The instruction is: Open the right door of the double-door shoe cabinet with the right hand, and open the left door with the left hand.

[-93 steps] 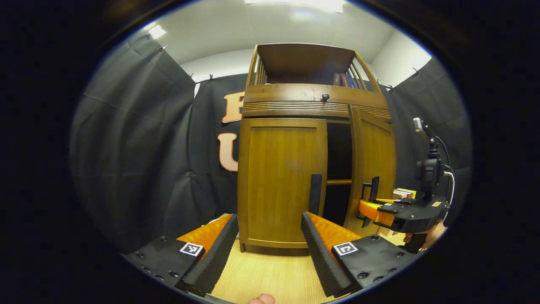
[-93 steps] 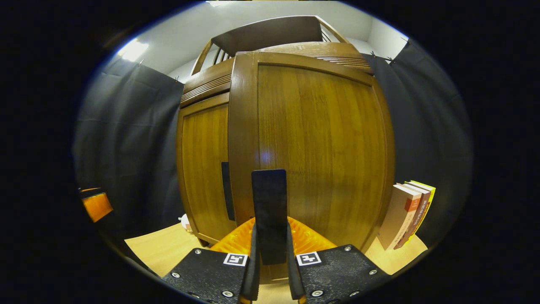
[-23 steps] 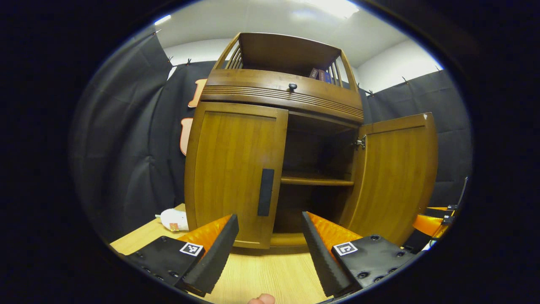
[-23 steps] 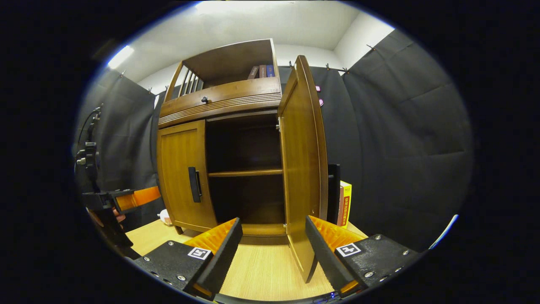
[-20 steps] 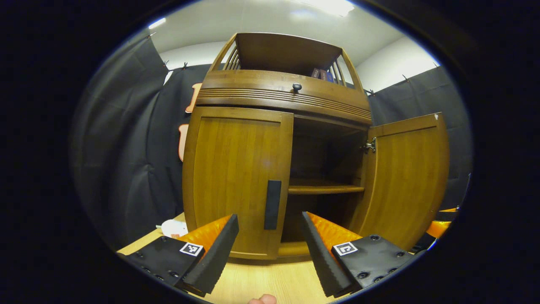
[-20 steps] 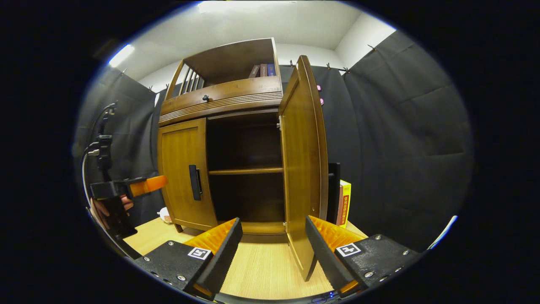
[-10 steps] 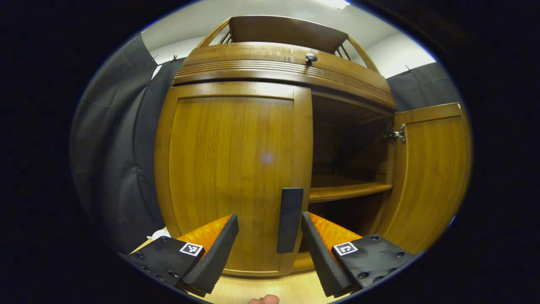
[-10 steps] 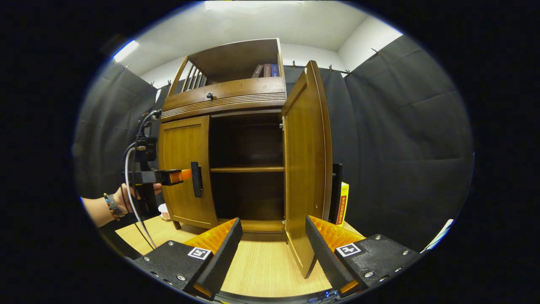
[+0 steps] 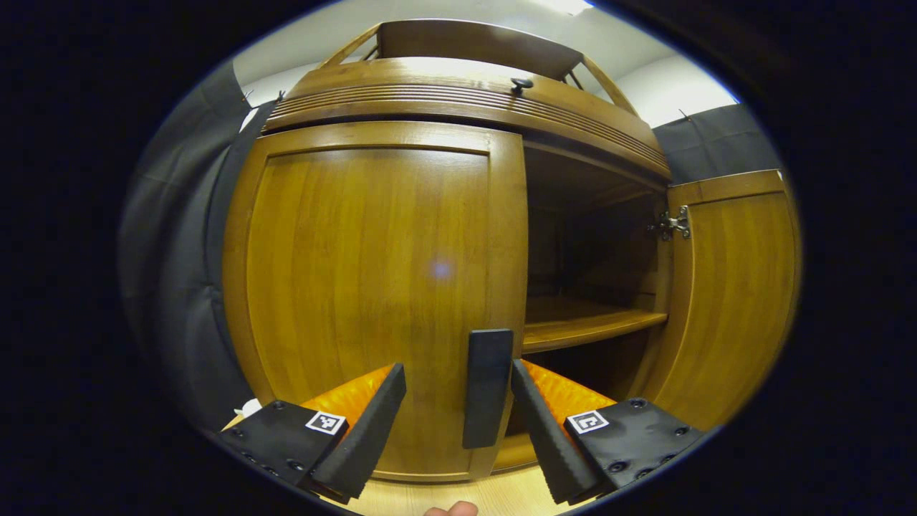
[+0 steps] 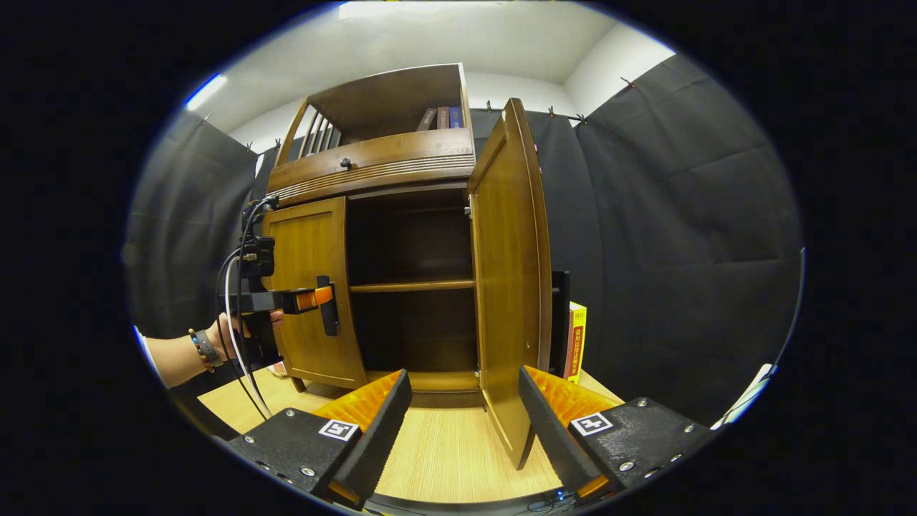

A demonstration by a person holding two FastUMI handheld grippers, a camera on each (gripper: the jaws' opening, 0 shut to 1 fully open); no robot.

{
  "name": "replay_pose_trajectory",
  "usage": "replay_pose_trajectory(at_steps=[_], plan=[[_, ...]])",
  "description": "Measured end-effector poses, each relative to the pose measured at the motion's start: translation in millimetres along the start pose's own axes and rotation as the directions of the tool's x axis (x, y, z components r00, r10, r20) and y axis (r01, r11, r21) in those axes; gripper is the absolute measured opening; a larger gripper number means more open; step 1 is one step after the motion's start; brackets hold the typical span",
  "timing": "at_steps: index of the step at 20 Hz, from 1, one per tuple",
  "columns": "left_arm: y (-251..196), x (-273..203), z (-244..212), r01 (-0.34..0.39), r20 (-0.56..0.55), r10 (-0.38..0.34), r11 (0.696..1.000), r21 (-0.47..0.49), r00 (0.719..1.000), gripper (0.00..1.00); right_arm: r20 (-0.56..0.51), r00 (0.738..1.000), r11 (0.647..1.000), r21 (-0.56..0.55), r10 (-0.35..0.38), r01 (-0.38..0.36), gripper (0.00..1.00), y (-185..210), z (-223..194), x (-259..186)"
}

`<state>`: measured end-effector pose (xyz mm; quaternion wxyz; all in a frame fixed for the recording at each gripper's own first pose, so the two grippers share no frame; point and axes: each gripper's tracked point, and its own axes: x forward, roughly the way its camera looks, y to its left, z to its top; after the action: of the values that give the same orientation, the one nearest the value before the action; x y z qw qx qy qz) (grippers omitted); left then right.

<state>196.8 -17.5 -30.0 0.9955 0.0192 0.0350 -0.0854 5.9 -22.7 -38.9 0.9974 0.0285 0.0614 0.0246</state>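
Straddling the left door's handle [image 9: 487, 387], the left hand-held gripper [image 9: 458, 423] gapes.

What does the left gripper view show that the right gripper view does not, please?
Left gripper view: the handle close up between the open fingers of the left gripper, and the right door's hinge. Right gripper view: books on top, a yellow book beside the cabinet, and the hand holding that gripper. Both: left door shut, right door open, shelf inside.
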Motion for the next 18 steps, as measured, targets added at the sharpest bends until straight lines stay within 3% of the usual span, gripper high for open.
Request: replay_pose_trajectory(at_steps=[9, 15, 17, 18], plan=[[9.6, 26.0, -14.9, -0.069, -0.048, 0.067, 0.997, -0.035, 0.997, 0.95, 0.020, 1.000, 1.000, -0.013, -0.017, 0.017, 0.92, -3.9, 2.5, -1.3], [9.3, 28.9, -18.8, -0.106, -0.039, 0.106, 0.994, -0.004, 0.994, 1.00, 0.019, 1.000, 1.000, -0.007, -0.014, 0.015, 0.92, -2.4, 2.4, 3.0], [5.1, 28.8, -19.5, -0.095, -0.040, 0.093, 0.995, -0.029, 0.995, 0.99, 0.012, 1.000, 1.000, -0.009, -0.007, 0.008, 0.92, -0.5, 0.2, 3.3], [-0.2, 30.2, -20.0, -0.081, -0.044, 0.079, 0.996, -0.048, 0.996, 0.92, 0.010, 1.000, 1.000, -0.009, -0.003, 0.003, 0.92, 1.3, -0.6, 3.6]])
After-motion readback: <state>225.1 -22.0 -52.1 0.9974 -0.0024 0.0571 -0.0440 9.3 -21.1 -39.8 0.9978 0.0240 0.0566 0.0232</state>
